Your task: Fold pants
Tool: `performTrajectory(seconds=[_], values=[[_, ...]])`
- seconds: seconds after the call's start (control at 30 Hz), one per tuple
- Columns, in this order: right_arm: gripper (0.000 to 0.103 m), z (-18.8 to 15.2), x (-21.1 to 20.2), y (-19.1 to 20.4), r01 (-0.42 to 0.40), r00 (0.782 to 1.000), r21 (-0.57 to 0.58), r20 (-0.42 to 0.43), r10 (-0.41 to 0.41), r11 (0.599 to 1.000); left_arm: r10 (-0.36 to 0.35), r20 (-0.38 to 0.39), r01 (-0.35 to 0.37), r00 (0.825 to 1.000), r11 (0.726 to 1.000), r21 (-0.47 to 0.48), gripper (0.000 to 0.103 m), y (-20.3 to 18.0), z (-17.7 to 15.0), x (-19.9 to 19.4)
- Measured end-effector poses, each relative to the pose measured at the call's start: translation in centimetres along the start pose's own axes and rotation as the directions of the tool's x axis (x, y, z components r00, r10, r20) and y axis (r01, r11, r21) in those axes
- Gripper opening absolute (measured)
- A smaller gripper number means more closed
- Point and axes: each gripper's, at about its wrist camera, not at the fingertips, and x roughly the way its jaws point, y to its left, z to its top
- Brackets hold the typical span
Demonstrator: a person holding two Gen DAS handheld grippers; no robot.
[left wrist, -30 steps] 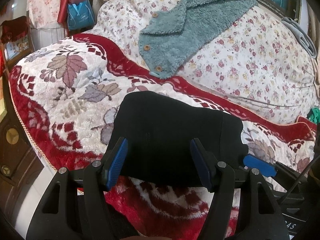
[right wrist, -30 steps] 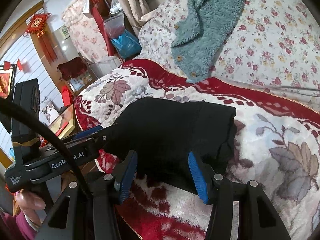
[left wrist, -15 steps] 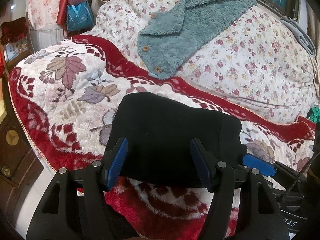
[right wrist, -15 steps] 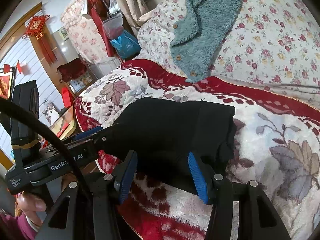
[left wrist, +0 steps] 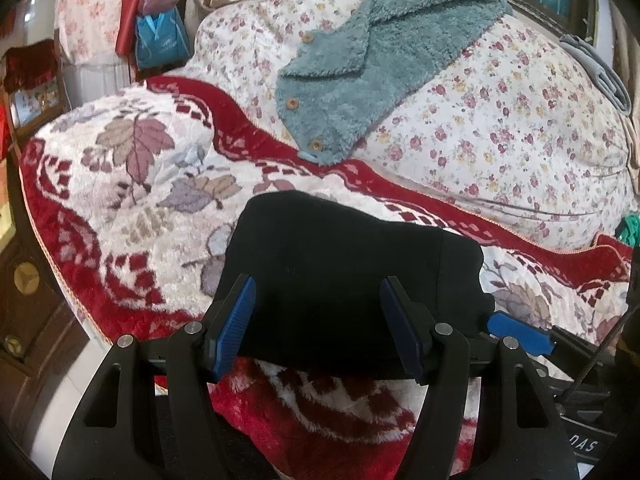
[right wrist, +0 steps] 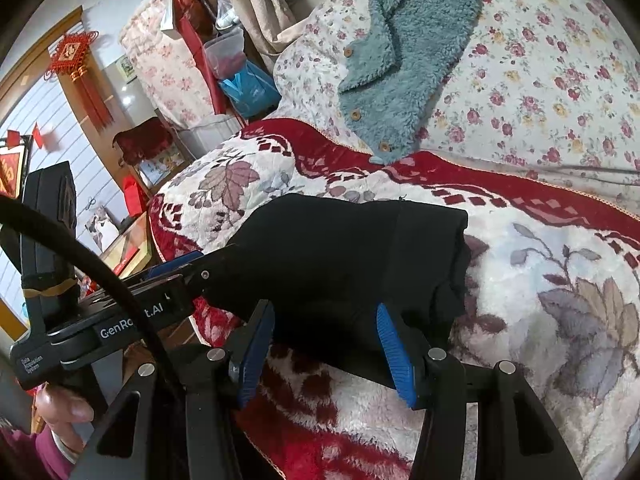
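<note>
The black pants [left wrist: 344, 272] lie folded into a compact rectangle on the red and white floral blanket [left wrist: 132, 184]; they also show in the right wrist view [right wrist: 352, 256]. My left gripper [left wrist: 320, 300] is open, its blue pads on either side of the near edge of the pants, holding nothing. My right gripper [right wrist: 324, 336] is open and empty over the near right part of the pants. The left gripper's body [right wrist: 120, 312] shows at the left in the right wrist view. The right gripper's blue fingertip [left wrist: 520, 332] shows at the right in the left wrist view.
A teal fleece jacket [left wrist: 384, 80] lies on the flowered quilt [left wrist: 520, 132] behind the pants. The blanket's edge [left wrist: 60, 264] drops off at the left to wooden furniture [left wrist: 24, 304]. A blue bag [left wrist: 160, 40] hangs at the back left.
Both grippers have drawn back very slightly from the pants. The pants have not moved.
</note>
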Motion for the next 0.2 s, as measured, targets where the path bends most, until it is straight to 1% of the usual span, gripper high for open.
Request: performTrajectory(seconds=[0.1, 0.2], values=[[0.051, 0.1, -0.5, -0.4, 0.0, 1.0, 0.01, 0.006, -0.001, 1.0, 0.002, 0.024, -0.003, 1.0, 0.999, 0.036, 0.065, -0.7, 0.0, -0.6], [0.051, 0.3, -1.8, -1.4, 0.004, 1.0, 0.029, 0.019, -0.005, 1.0, -0.033, 0.007, 0.033, 0.999, 0.998, 0.061, 0.065, -2.3, 0.3, -1.0]])
